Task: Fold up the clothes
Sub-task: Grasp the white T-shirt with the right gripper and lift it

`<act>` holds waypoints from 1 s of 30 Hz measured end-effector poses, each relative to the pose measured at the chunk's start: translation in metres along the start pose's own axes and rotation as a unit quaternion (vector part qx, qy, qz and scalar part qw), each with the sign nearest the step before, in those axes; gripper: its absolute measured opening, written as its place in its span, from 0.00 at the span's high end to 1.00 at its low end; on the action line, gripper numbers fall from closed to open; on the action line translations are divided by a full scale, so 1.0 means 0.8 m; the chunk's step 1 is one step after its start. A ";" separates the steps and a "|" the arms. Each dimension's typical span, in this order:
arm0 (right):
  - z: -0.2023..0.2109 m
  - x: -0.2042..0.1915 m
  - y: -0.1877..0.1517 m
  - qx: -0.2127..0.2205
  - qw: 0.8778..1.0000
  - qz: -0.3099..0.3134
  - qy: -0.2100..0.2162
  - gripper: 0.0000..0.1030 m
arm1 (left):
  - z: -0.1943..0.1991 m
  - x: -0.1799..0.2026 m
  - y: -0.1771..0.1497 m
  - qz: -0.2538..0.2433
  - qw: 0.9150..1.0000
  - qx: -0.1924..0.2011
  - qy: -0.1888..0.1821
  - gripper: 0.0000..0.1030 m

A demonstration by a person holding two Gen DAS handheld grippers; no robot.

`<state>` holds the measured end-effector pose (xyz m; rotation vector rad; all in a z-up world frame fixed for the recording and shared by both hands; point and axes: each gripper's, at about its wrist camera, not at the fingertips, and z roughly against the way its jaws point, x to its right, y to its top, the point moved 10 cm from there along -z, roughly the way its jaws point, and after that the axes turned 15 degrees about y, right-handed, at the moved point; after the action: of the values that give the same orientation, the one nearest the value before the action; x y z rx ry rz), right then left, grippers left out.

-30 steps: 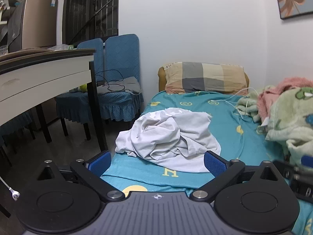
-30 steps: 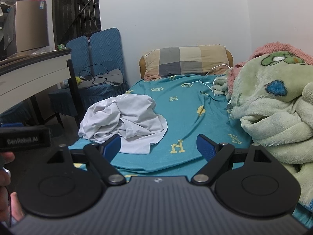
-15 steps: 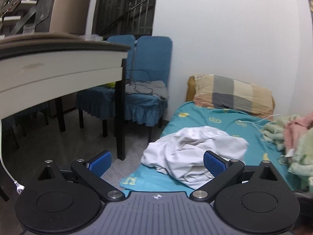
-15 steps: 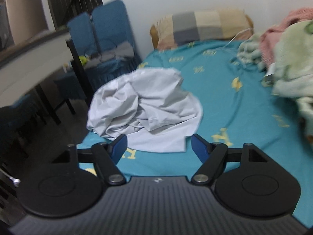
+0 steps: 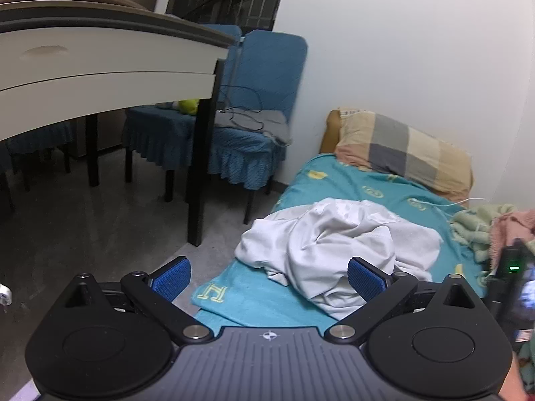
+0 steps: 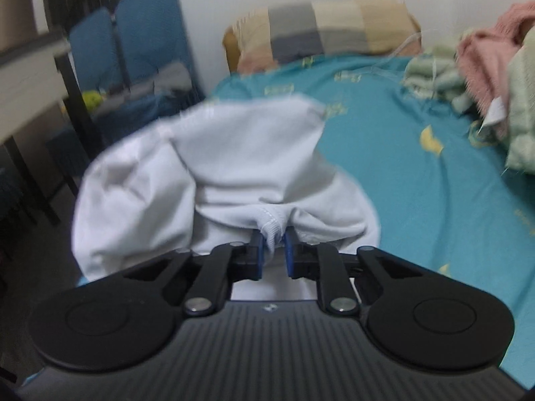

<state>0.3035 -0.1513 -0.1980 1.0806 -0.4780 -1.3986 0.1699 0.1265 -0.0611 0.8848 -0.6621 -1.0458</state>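
The bed with its teal printed sheet [image 5: 378, 187] runs away toward twelve o'clock, ending at the checked beige-and-grey pillow [image 5: 401, 153], and a heap of pale green and pink blankets [image 6: 495, 67] sits along its right side at about two o'clock. Near the foot of the bed, close to the floor-side edge, lies the crumpled white cotton garment [image 5: 334, 247], bunched into a mound with no clear long axis that I can make out. From where I stand, the right gripper [image 6: 273, 247] is the nearer one: its blue pads are drawn together on a stitched hem of the white cloth at twelve o'clock, right at its fingertips, with the rest of the mound swelling away behind. The left gripper [image 5: 269, 279] hangs free with its jaws wide apart, holding nothing; the garment lies ahead of it toward one o'clock, its near edge just past the right-hand pad. I judge the left must swing rightward to find a second edge.
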 end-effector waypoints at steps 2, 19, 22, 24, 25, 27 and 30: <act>0.030 0.002 0.011 0.006 1.000 0.016 -0.001 0.87 | 0.008 0.003 0.002 -0.004 1.000 0.010 -0.007 0.02; 0.286 0.035 0.026 0.021 0.995 0.004 0.096 0.89 | 0.133 0.147 -0.091 -0.202 0.965 0.041 -0.161 0.03; 0.292 0.044 0.009 0.020 0.992 -0.022 0.123 0.88 | 0.129 0.184 -0.127 -0.253 0.956 0.044 -0.141 0.05; 0.293 0.053 0.003 0.027 0.988 -0.056 0.141 0.88 | 0.114 0.207 -0.142 -0.274 0.953 0.051 -0.120 0.06; 0.293 0.058 0.001 0.030 0.986 -0.071 0.149 0.88 | 0.106 0.217 -0.148 -0.279 0.952 0.054 -0.112 0.06; 0.291 0.066 -0.002 0.033 0.981 -0.098 0.163 0.88 | 0.091 0.236 -0.157 -0.279 0.952 0.059 -0.107 0.06; 0.285 0.078 -0.002 0.033 0.976 -0.124 0.176 0.88 | 0.065 0.260 -0.167 -0.266 0.958 0.060 -0.089 0.06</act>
<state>0.1269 -0.2819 -0.1101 1.4468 -0.1347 -1.3727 0.1453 -0.1123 -0.1395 1.1172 -0.6569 -1.5940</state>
